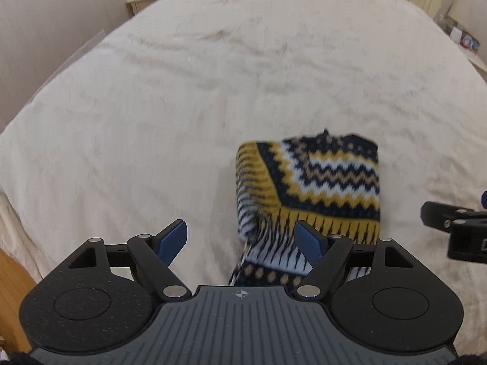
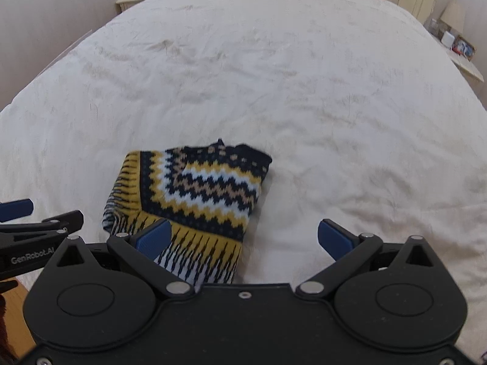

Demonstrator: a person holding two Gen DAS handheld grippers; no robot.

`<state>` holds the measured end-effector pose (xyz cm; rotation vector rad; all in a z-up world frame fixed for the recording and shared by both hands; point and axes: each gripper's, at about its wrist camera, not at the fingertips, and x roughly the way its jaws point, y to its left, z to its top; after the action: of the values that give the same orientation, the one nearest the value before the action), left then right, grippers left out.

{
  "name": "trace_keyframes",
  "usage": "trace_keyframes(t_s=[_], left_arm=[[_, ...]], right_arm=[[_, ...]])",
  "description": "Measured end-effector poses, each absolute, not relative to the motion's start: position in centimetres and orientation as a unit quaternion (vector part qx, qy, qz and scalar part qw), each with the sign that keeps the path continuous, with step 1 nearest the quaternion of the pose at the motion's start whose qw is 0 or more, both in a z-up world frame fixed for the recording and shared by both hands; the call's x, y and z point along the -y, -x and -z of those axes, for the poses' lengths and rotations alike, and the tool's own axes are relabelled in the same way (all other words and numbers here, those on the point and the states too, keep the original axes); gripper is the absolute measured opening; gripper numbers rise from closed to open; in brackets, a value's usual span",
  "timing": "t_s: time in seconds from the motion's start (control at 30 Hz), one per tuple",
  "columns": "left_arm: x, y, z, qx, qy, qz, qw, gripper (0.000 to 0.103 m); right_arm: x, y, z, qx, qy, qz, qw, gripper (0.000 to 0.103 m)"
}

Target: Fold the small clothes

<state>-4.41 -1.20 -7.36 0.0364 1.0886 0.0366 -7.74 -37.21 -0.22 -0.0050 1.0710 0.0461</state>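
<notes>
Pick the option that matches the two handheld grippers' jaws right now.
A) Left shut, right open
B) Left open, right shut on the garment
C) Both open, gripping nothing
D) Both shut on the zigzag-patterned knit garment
C: the left gripper and right gripper both show blue pads spread wide, with the navy, yellow and white zigzag knit garment lying loose on the cream bedspread.

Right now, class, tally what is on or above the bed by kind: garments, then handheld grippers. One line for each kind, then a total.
Patterned knit garments: 1, the folded sweater on the bed cover.
Grippers: 2, the left gripper and the right gripper, both with fingers apart.
Total: 3
</notes>
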Motion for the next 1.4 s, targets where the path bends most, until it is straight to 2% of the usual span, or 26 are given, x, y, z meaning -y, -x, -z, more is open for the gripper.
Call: trace_keyframes(t_s=[0.57,1.4], left_arm=[[-0.7,5.6,8.4,-0.566,-0.035,0.027,0.823,0.077],[-2.1,6.2,8.0,-0.578,-0.027,0.041,0.815,0.077]], right_arm=[[35.0,10.7,0.2,-0.528,-0.032,0.019,0.849,0.102],[34.4,13.0,-0.4,-0.506,-0.069,0.043,0.859,0.102]])
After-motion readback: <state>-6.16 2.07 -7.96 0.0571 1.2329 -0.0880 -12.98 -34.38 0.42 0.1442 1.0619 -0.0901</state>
